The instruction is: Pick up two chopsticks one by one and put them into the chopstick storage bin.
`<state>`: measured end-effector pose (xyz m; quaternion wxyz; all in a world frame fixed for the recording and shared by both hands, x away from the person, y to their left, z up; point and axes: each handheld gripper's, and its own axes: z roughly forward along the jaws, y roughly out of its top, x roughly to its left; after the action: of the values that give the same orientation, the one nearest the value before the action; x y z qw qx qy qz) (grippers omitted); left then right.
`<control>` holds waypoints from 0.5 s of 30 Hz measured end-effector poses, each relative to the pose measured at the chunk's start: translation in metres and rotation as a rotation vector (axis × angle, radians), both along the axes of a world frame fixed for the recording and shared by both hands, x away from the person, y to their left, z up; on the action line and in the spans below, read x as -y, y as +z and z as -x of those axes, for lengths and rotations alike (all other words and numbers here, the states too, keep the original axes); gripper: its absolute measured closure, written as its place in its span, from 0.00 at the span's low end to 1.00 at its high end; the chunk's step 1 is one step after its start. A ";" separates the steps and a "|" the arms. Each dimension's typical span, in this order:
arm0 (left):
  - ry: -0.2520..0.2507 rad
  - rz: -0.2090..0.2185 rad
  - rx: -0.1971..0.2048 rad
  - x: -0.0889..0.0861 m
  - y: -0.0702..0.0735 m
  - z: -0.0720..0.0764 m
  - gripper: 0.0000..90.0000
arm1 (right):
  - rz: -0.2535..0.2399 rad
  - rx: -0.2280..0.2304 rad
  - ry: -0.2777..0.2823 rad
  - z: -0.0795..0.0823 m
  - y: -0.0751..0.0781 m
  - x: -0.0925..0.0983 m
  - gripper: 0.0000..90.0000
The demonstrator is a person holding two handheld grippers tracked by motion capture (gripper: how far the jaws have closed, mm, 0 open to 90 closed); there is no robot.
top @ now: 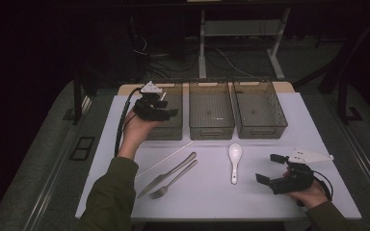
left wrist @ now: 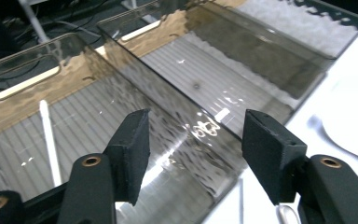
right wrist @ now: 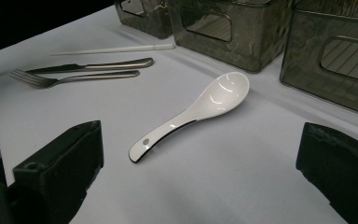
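Chopsticks are half sorted; one white chopstick is seen lying in the left bin at ten o'clock, below the empty, parted left gripper; the other chopstick, knife, fork and spoon are left on the table; the right gripper is held wide at four o'clock.

Setting: your lab or test bench, dark room; white table at frame centre, loose cables on the floor at top centre, bare desk legs beyond
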<state>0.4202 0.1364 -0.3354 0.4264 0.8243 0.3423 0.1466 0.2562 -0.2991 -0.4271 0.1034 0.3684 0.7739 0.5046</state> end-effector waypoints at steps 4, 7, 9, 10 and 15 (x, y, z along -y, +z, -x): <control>-0.017 0.014 0.004 0.001 -0.001 0.014 0.41 | 0.000 0.001 -0.002 0.000 0.000 0.000 0.01; -0.032 0.020 0.018 0.000 -0.002 0.025 0.39 | 0.002 -0.001 -0.004 0.000 0.000 0.000 0.01; -0.036 0.026 0.018 -0.001 -0.003 0.030 0.38 | 0.002 0.001 -0.005 0.000 0.000 0.000 0.01; -0.042 0.020 0.016 -0.001 -0.003 0.034 0.38 | 0.002 0.002 -0.006 0.000 0.000 0.000 0.01; -0.059 0.026 0.027 -0.004 -0.008 0.051 0.37 | 0.003 0.003 -0.008 0.000 0.000 0.001 0.01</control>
<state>0.3697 0.1399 -0.3438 0.4457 0.8264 0.3141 0.1406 0.2559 -0.2997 -0.4269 0.1070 0.3707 0.7730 0.5035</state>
